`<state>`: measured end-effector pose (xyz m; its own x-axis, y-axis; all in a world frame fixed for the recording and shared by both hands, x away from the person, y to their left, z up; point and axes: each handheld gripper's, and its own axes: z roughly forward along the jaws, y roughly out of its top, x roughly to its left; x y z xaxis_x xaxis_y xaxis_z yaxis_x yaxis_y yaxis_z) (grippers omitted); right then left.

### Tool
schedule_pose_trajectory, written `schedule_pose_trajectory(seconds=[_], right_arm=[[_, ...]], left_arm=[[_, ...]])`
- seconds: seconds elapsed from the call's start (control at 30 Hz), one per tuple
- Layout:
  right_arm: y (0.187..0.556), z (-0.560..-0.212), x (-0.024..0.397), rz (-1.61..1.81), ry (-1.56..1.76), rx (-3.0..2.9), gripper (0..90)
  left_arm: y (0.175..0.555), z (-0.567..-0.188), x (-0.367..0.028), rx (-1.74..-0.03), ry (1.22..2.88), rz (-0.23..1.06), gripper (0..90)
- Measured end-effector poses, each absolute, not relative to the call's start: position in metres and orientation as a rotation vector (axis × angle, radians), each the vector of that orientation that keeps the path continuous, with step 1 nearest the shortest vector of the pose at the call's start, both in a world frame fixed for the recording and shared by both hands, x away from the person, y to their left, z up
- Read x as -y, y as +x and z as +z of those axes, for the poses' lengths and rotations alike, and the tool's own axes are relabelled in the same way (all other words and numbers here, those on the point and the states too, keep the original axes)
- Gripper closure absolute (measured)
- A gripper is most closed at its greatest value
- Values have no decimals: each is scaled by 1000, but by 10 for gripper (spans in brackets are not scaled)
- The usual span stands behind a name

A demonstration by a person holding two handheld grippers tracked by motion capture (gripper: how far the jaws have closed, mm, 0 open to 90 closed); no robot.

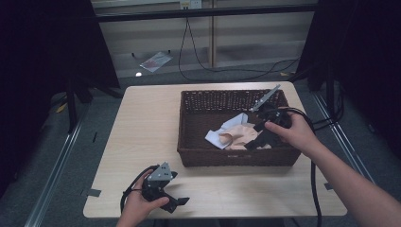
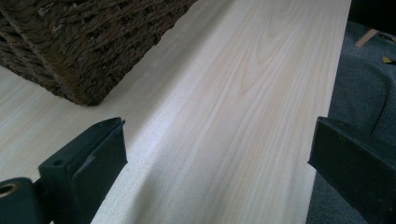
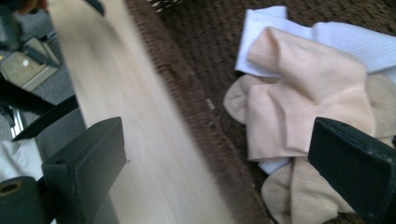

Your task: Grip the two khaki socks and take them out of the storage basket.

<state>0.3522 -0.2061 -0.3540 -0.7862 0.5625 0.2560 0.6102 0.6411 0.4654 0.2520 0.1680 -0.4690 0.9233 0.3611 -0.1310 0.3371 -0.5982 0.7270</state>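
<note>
The right tool (image 1: 253, 142) hangs over the socks (image 1: 236, 135) piled inside the wicker basket (image 1: 189, 137), jaws wide apart. The left tool (image 1: 175, 198) rests near the table (image 1: 142, 123) front edge, also spread.

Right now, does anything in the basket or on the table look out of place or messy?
Nothing looks damaged or spilled. The socks lie in a loose, overlapping heap inside the wicker basket, peach ones across white ones, not paired or folded. The right gripper is over them, jaws open. The left gripper is open above the table.
</note>
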Motion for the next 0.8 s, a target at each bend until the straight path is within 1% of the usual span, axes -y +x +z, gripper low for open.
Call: schedule_pose_trajectory(seconds=[0.07, 0.27, 0.33, 0.57, 0.8], right_arm=[[362, -363, 205, -793, -1023, 2773, 34], [377, -378, 201, -741, -1091, 2789, 31], [385, -386, 199, -701, -1111, 2819, 47], [399, -400, 197, -695, -1187, 2820, 80], [411, -411, 199, -747, -1268, 2792, 83]], left_arm=[[252, -469, -168, -494, 2258, 41, 34], [253, -469, -169, -496, 2258, 40, 34], [253, -469, -169, -496, 2258, 42, 34], [253, -469, -169, -494, 2257, 43, 34], [253, -468, -170, -492, 2261, 45, 34]])
